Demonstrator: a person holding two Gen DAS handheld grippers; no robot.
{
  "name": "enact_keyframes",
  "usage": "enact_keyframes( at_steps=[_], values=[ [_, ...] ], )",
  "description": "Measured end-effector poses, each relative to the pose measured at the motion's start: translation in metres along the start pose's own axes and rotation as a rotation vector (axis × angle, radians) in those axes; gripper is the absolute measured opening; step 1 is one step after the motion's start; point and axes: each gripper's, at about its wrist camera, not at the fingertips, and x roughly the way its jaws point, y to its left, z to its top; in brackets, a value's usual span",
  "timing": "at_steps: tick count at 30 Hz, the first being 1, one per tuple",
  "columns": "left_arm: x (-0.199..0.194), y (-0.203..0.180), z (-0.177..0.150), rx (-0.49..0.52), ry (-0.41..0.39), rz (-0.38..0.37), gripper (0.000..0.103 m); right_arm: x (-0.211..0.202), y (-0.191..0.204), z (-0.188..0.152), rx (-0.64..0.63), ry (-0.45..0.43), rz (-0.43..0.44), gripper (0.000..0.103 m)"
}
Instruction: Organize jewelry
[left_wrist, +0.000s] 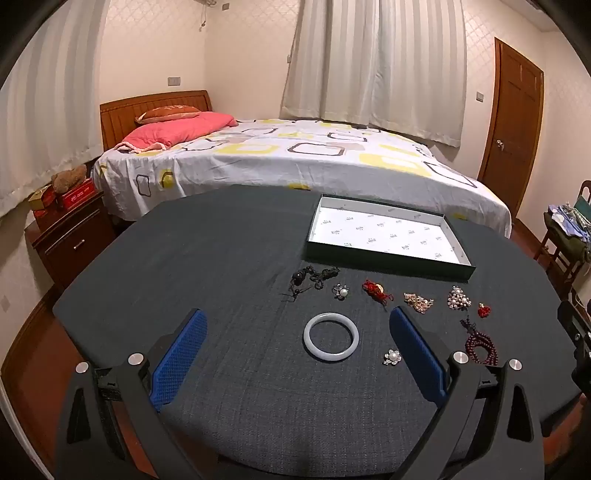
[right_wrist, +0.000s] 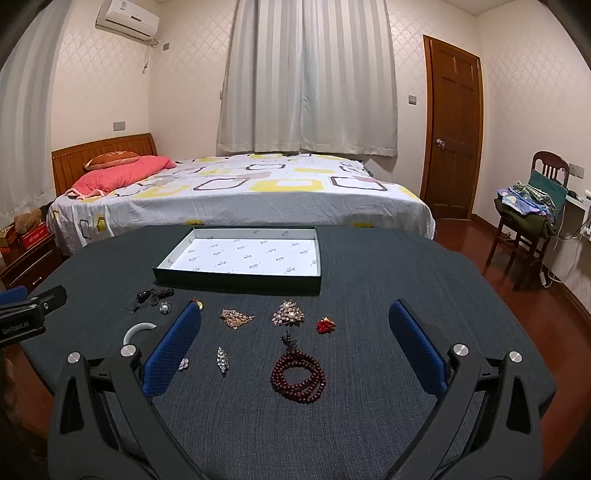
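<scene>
Nearest the right lens: dark red bead strand (right_wrist: 298, 376), coiled in loops on the dark tablecloth (right_wrist: 369, 424), lying between the blue pads of the right gripper (right_wrist: 294, 347), slightly left of centre, tassel end pointing away toward the tray. Fingers spread wide, holding nothing, hovering short of the coil. Narrow rhinestone clip (right_wrist: 222, 361) just left of the beads, long axis running near to far. Beyond, in a loose row: gold filigree piece (right_wrist: 236, 318), pearl-and-crystal brooch (right_wrist: 288, 313), small red ornament (right_wrist: 325, 325). Open tray (right_wrist: 236, 282) with white printed lining past the row, nothing in it yet. Left gripper (left_wrist: 298, 345) likewise spread and unloaded, white jade bangle (left_wrist: 331, 342) lying flat between its pads, right of centre, pearl flower pin (left_wrist: 392, 357) just inside the right-hand pad. Likely pairing: left for bangle, right for beads, each nearer its own piece; bangle has no long axis, so any approach across the ring should serve. Left view alone shows the whole bangle, black cord necklace (left_wrist: 312, 277) and red knotted charm (left_wrist: 375, 289); right view cuts the bangle to an arc behind its pad. Right view alone shows the clip and full bead coil. Bed (right_wrist: 240, 192) behind.
</scene>
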Motion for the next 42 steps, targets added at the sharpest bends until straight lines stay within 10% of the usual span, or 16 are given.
enact_keyframes(
  at_steps=[42],
  values=[
    [-0.004,-0.002,0.004,0.005,-0.021,0.004,0.096,-0.001,-0.001,0.001,-0.002,0.000,-0.001,0.099]
  ],
)
